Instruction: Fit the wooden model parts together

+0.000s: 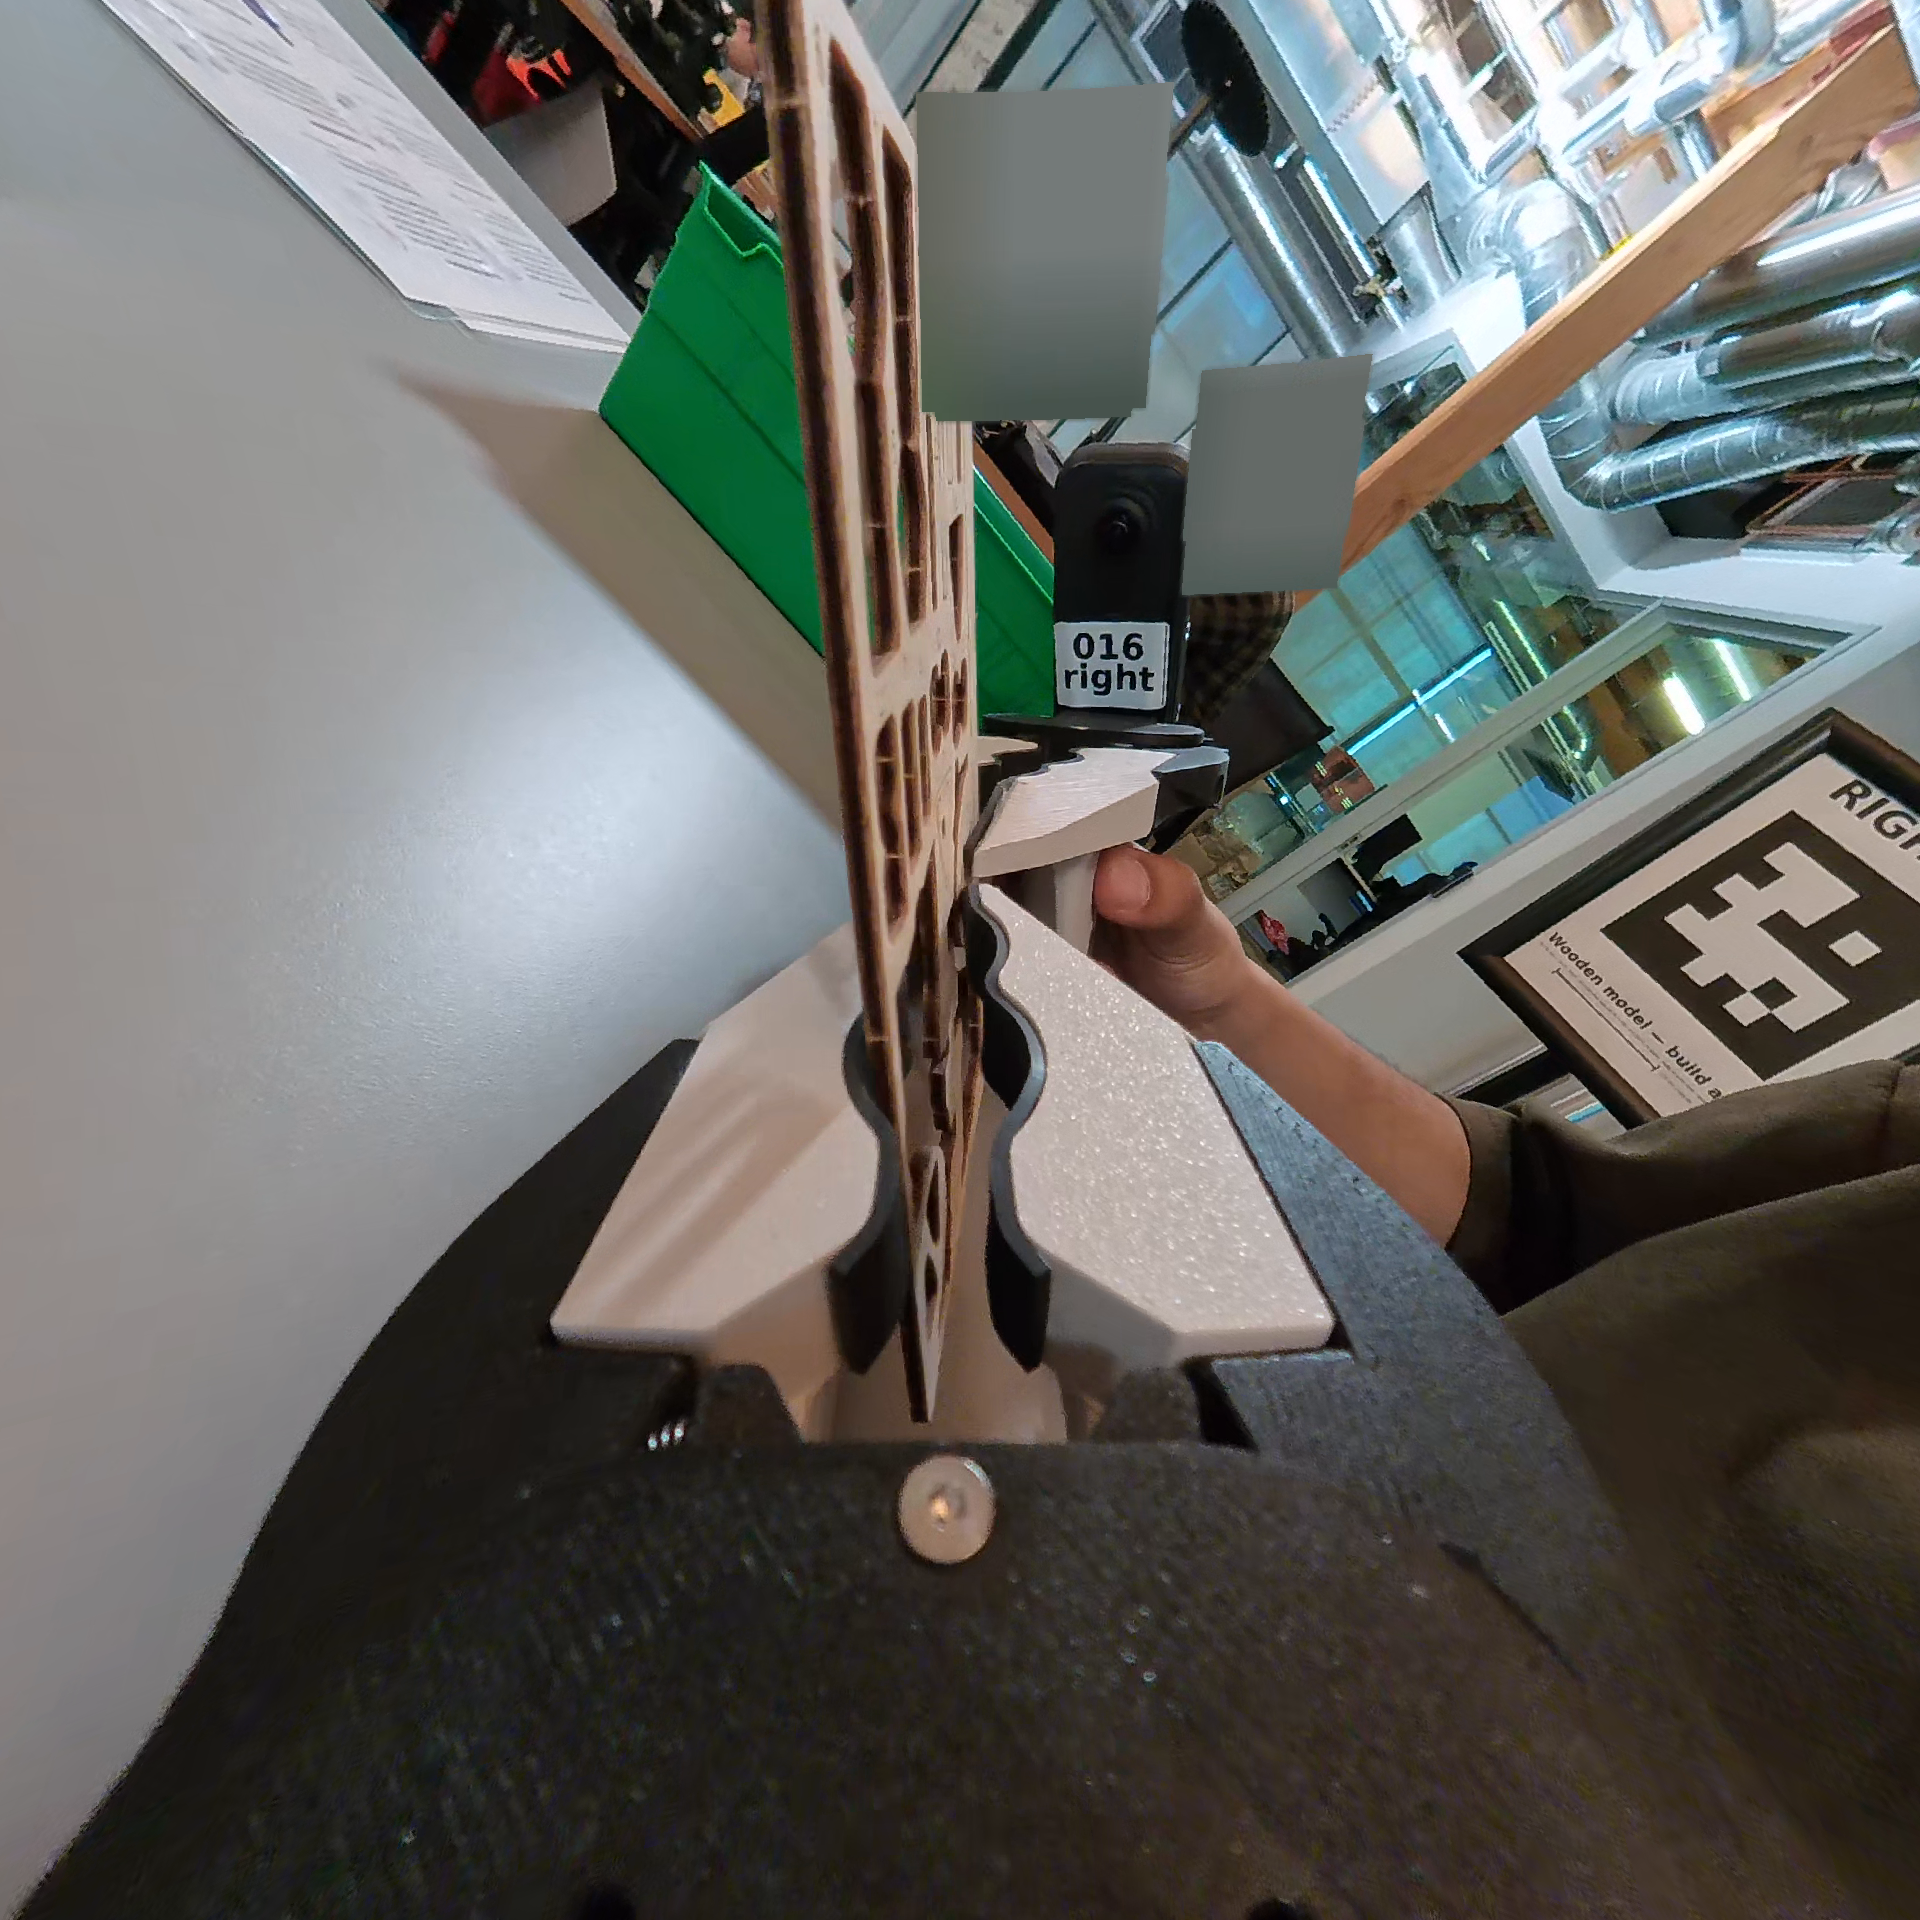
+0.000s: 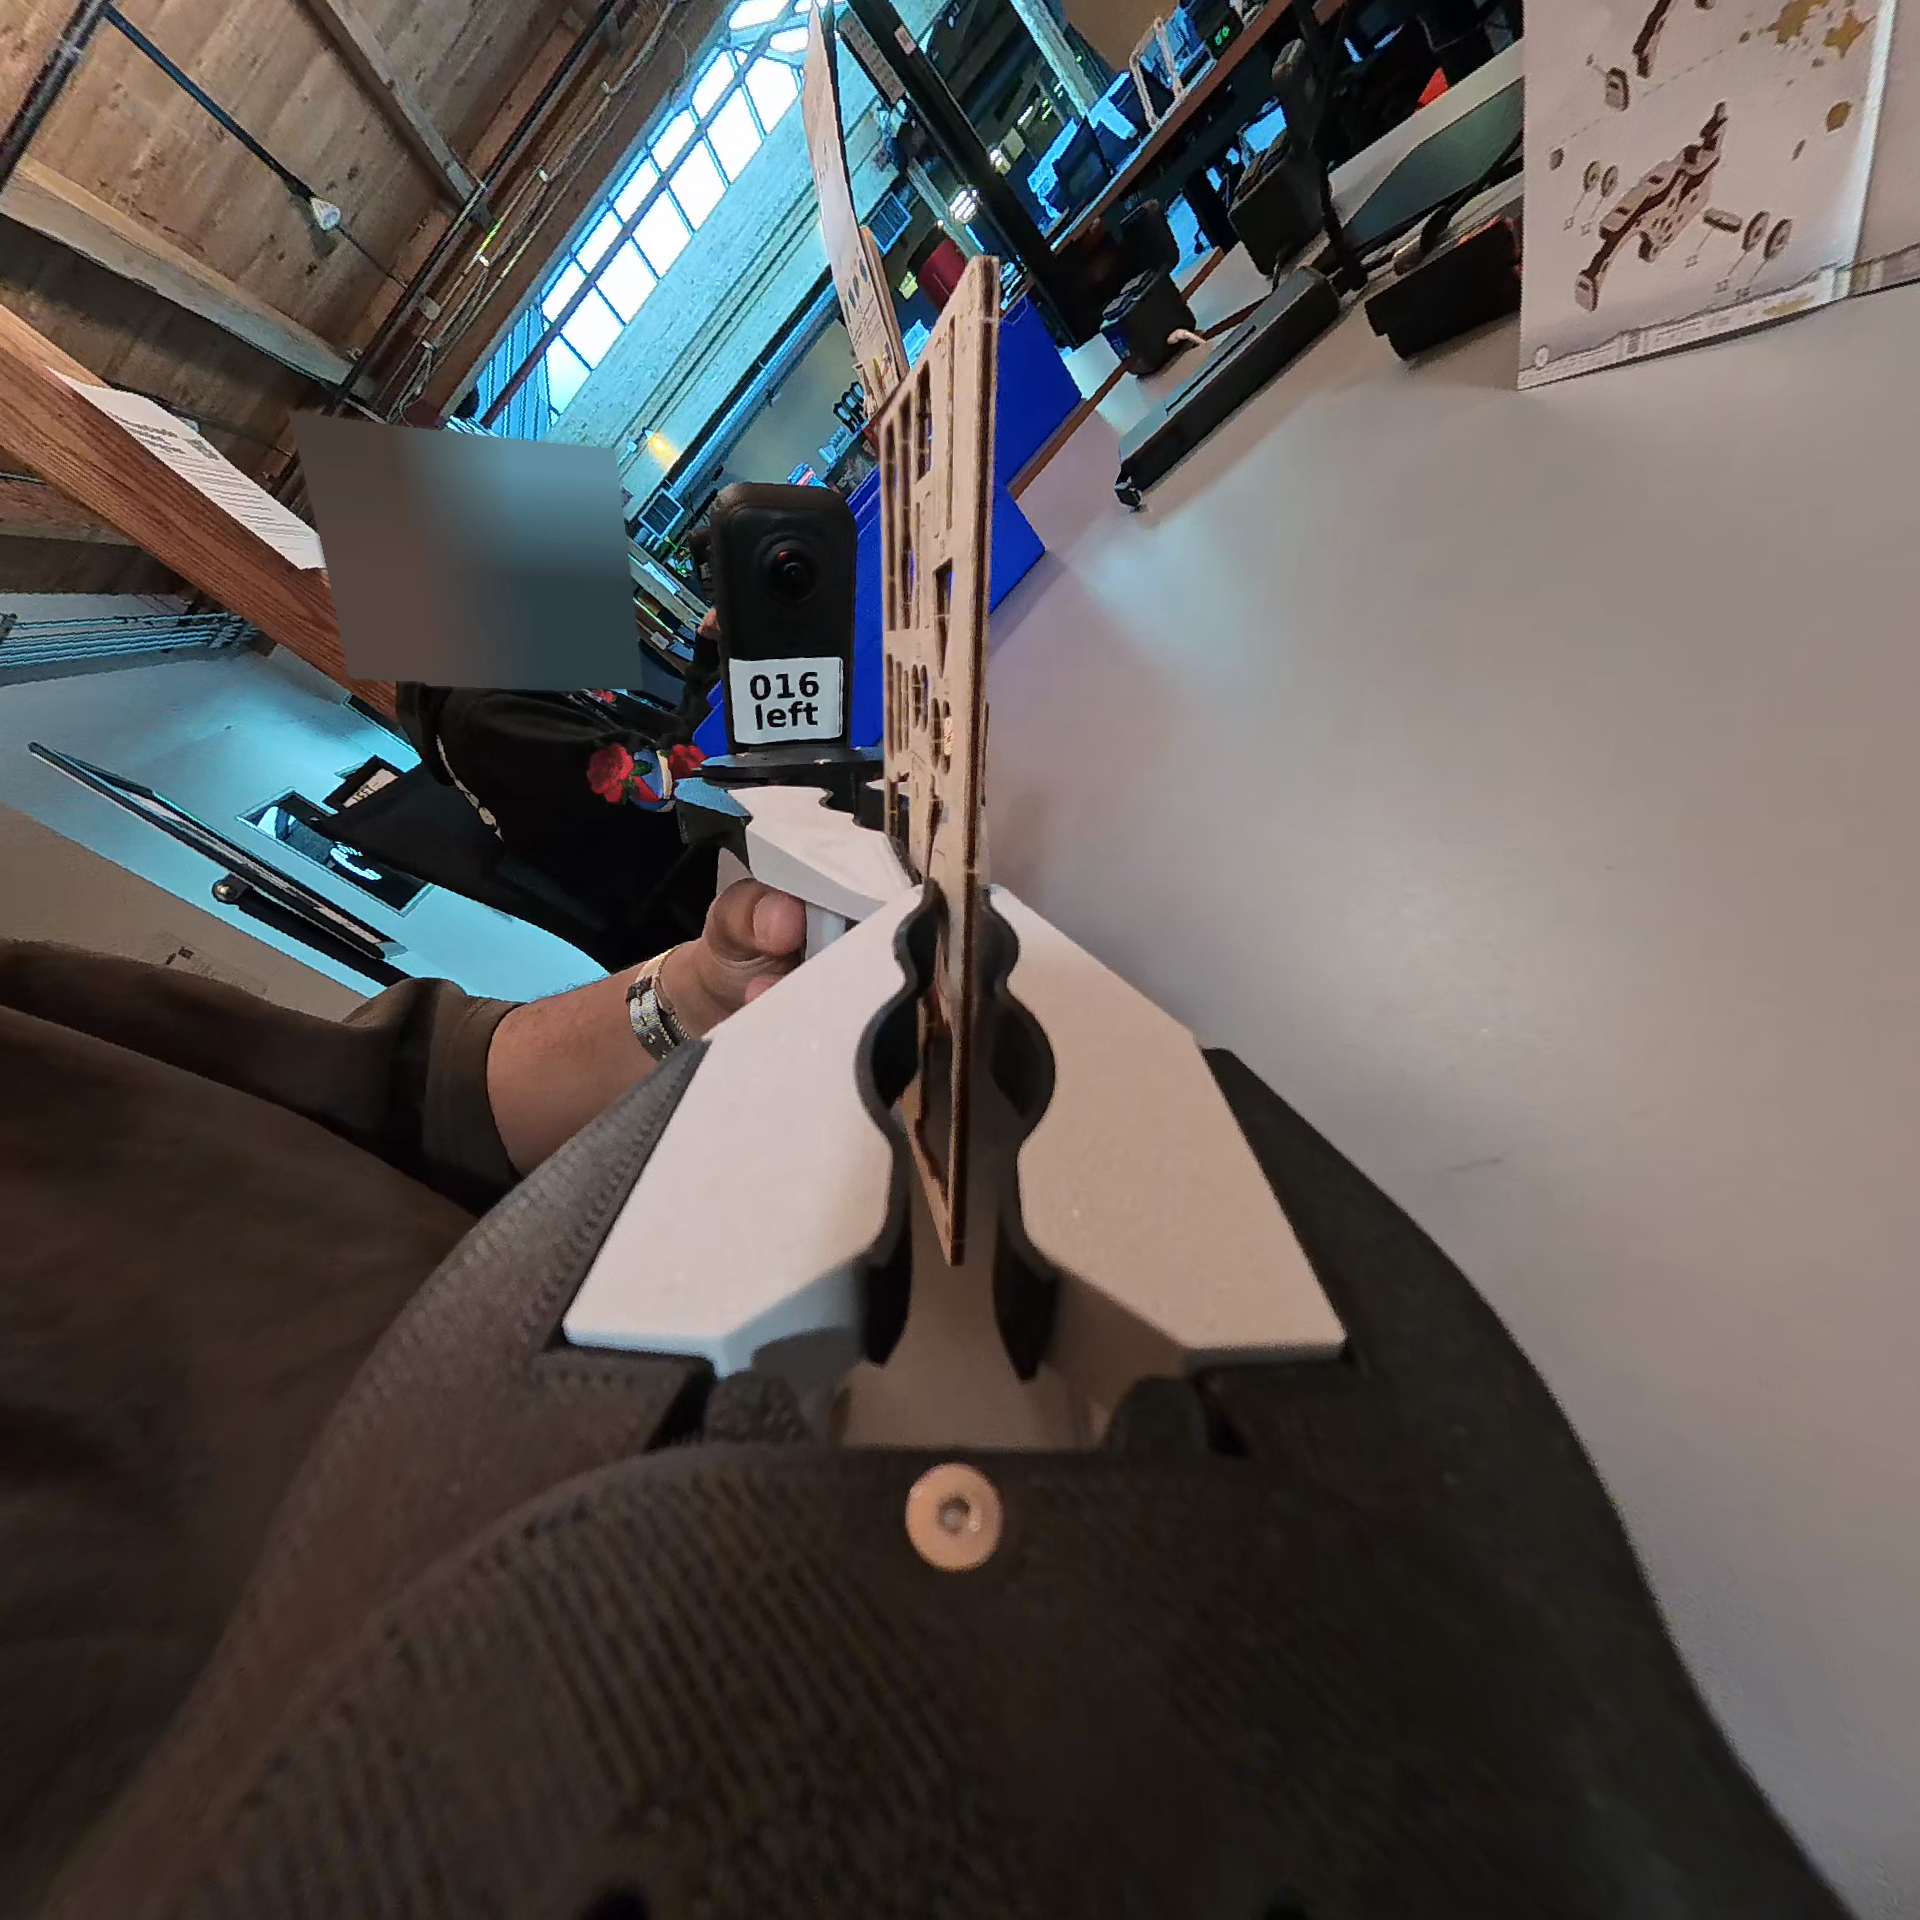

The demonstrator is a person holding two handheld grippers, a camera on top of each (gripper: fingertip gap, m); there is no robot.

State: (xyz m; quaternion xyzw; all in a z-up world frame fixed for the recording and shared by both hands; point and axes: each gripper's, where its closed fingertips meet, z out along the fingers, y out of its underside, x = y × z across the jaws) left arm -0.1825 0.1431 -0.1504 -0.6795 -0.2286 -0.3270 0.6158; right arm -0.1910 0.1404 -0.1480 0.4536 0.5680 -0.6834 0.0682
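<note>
A thin laser-cut wooden sheet [image 1: 883, 520] with many cut-out model parts stands on edge above the grey table [image 1: 312, 935]. My left gripper [image 1: 920, 987] is shut on one end of it, the sheet clamped between the black pads. My right gripper [image 1: 997, 821] faces it from the far side, its white fingers closed on the same sheet. In the right wrist view the wooden sheet [image 2: 940, 520] runs edge-on between my right gripper's [image 2: 956, 914] pads, and the left gripper [image 2: 831, 831] holds it from beyond. A hand [image 1: 1153, 935] holds the right gripper's handle.
A green bin [image 1: 717, 395] and a printed paper [image 1: 343, 135] lie at the table's far side. A framed marker sign [image 1: 1714, 935] stands at right. An assembly instruction sheet [image 2: 1704, 177] and a blue bin [image 2: 1023, 468] show in the right wrist view. Both grippers' tips are close together, under 4 cm apart.
</note>
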